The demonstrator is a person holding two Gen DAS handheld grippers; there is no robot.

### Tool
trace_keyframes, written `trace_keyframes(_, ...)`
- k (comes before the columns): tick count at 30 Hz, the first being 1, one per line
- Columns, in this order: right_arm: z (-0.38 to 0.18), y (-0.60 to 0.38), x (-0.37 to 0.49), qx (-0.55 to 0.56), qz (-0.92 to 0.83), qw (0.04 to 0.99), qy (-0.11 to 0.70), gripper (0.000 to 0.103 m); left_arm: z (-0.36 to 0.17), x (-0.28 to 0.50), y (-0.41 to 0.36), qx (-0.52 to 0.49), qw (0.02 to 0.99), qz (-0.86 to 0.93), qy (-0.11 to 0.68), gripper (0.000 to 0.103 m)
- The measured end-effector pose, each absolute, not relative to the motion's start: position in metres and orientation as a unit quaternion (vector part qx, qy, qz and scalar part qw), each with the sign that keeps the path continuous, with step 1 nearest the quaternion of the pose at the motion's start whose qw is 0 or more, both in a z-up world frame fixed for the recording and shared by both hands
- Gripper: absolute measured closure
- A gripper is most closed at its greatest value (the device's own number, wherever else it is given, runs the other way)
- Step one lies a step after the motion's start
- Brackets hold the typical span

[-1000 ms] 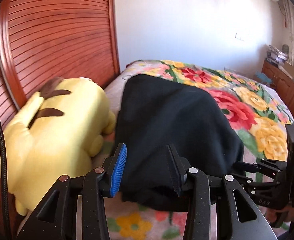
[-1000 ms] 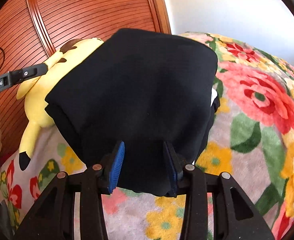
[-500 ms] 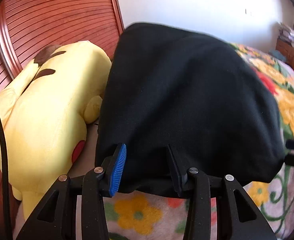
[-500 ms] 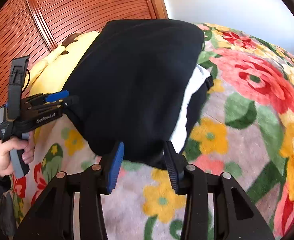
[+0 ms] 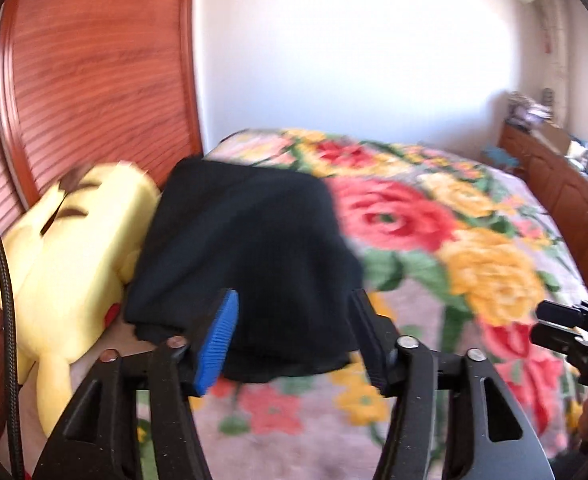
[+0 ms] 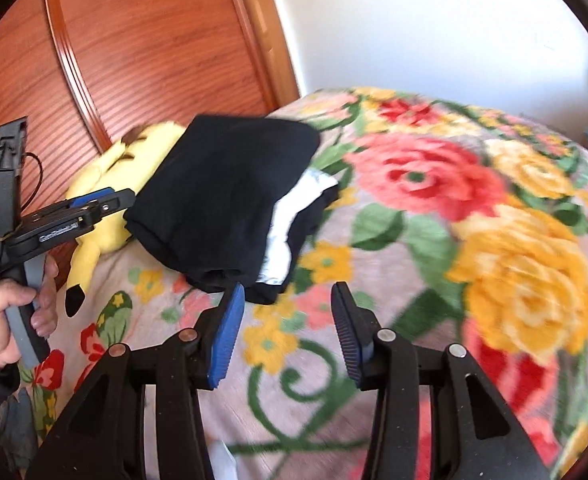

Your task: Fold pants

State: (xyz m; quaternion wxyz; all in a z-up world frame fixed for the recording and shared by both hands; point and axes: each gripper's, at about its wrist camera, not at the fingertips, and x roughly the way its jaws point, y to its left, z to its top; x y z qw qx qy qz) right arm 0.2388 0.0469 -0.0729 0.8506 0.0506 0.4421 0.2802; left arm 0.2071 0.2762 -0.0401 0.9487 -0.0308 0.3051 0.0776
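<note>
The black pants [image 5: 242, 248] lie folded in a compact stack on the floral bed, beside a yellow plush. In the right wrist view the pants [image 6: 230, 192] show a white inner layer [image 6: 286, 232] at their right side. My left gripper [image 5: 294, 336] is open and empty, just in front of the stack's near edge. It also shows in the right wrist view [image 6: 106, 202], held by a hand at the left. My right gripper [image 6: 284, 328] is open and empty, above the blanket, a little short of the stack. Its tips show at the right edge of the left wrist view [image 5: 566, 326].
A yellow plush toy [image 5: 66, 256] lies against the red-brown wooden headboard [image 5: 94, 80], touching the pants' left side. The floral blanket [image 6: 494, 240] covers the bed. A wooden dresser [image 5: 554, 176] with clutter stands along the right wall.
Both grippers have drawn back from the folded pants. The stack now looks smaller and lies free on the bed. Both pairs of jaws stand wider apart.
</note>
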Motion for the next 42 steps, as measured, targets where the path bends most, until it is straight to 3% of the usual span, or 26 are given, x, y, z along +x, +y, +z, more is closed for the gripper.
trace_keyframes(4,-0.044,-0.01,0.209,0.057,0.242,0.872,0.423,0.048,-0.01,0.185,0.22,-0.013,0.959,0.04,0.281,0.021)
trace_keyframes(9,-0.022,-0.067,0.176,0.064,0.197,0.89,0.405,0.043,0.017,0.152,0.157,0.019,0.968,-0.002,0.25,0.01)
trace_keyframes(13,-0.01,-0.109,0.152,0.071,0.162,0.903,0.392,0.026,0.022,0.122,0.126,0.028,0.971,-0.024,0.235,0.0)
trace_keyframes(29,0.012,-0.184,0.092,0.071,0.073,0.922,0.373,0.021,0.024,0.073,0.074,0.036,0.967,-0.055,0.247,0.0)
trace_keyframes(42,0.013,-0.201,0.054,0.066,0.007,0.927,0.369,0.021,-0.006,0.068,0.066,0.043,0.96,-0.053,0.272,0.0)
